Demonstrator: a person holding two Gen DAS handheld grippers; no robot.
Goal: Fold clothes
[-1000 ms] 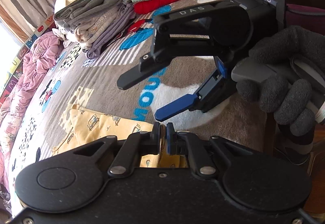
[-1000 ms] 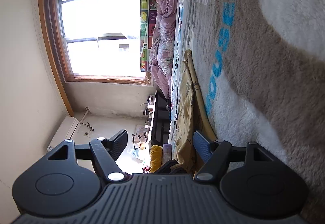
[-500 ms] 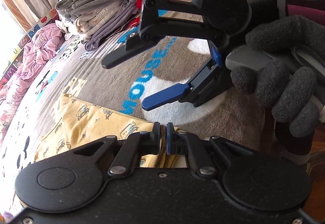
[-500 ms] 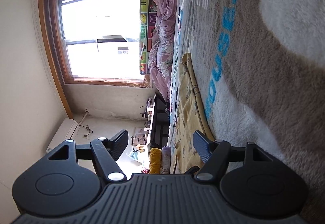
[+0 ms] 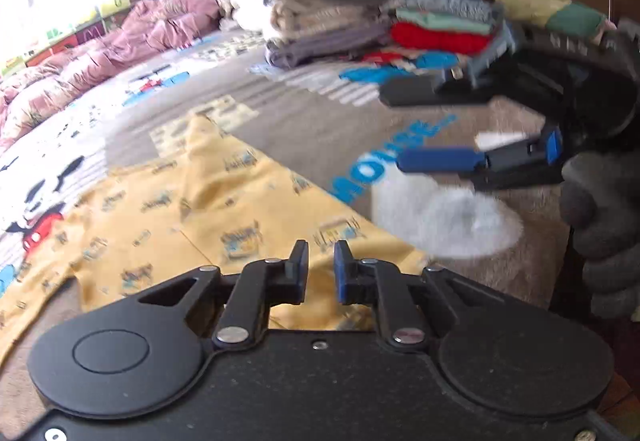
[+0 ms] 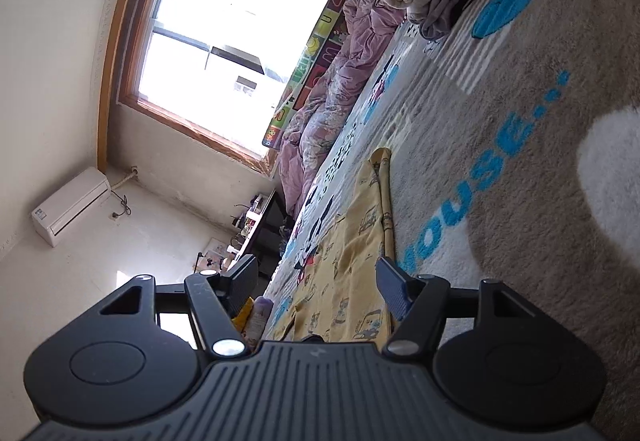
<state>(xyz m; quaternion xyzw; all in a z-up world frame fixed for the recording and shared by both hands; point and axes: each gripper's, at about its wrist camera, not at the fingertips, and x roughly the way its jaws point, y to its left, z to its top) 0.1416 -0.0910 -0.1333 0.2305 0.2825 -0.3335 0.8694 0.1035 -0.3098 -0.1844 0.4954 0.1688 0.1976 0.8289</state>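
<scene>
Left gripper (image 5: 321, 255) jaws just parted slightly, letting go of yellow shirt (image 5: 168, 209), now flat on bed (image 5: 320, 129). Right gripper (image 6: 316, 281) half open, narrowing, empty. Fold laid; regrasp likely next.

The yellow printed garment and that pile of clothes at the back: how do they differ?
The yellow printed garment lies spread out as a single piece on the bed near the grippers; the pile of clothes is folded and stacked in many layers at the far end. The garment is one pale yellow print; the pile mixes grey, red, green and stripes. Both rest on the bedspread.
</scene>
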